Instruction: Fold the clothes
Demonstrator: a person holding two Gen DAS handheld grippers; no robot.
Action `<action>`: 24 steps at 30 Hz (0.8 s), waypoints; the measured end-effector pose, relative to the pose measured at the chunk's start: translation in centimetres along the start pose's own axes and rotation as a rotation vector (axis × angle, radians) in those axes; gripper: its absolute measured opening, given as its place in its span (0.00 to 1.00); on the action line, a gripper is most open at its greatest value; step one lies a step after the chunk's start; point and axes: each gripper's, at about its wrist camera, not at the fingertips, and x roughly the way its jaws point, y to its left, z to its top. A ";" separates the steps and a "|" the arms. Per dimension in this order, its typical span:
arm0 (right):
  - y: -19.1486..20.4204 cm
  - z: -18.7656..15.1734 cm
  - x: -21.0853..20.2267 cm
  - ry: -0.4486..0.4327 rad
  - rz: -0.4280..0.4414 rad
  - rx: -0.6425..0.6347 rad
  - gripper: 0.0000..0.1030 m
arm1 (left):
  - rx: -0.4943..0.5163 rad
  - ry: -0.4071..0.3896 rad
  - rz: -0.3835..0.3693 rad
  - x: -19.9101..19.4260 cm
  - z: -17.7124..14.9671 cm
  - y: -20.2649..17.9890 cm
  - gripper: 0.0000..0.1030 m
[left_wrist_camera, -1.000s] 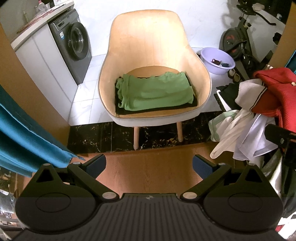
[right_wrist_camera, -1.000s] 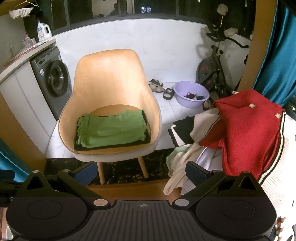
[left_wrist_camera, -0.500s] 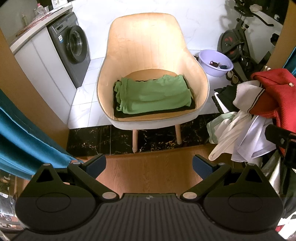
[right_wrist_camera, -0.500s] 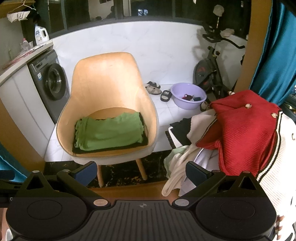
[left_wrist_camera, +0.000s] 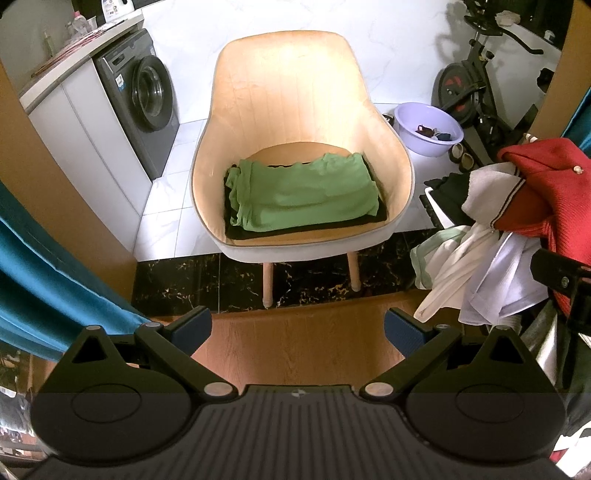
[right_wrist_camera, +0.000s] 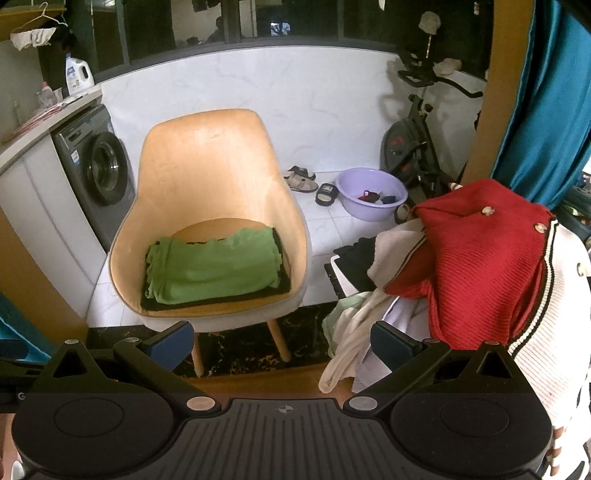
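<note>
Left wrist | chair (left_wrist_camera: 295, 110) farther than before | hand-held grippers empty

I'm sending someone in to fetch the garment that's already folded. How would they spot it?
Find the tan shell chair beside the washing machine. On its seat lies a folded green garment, resting on a flat black one. It is the only green piece lying neatly; the red sweater and white clothes sit in a loose heap to the right.

Bright overhead indoor light, sharp focus past both fingertip pairs. Soft glare patch on chair (left_wrist_camera: 291, 122) backrest ahead of fingers. Windows (right_wrist_camera: 236, 26) far beyond right fingers dark. Strong fisheye bending at edges; corners vignetted black. No motion blur.
</note>
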 end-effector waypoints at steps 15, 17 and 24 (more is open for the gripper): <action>-0.5 0.1 -0.1 -0.006 0.003 0.002 0.99 | -0.001 -0.008 0.010 -0.1 -0.1 -0.2 0.99; -0.5 0.1 -0.2 -0.009 0.005 0.002 0.99 | -0.001 -0.012 0.012 -0.1 -0.1 -0.1 0.99; -0.5 0.1 -0.2 -0.011 0.006 0.004 0.99 | 0.010 -0.037 0.005 -0.4 -0.3 -0.2 0.99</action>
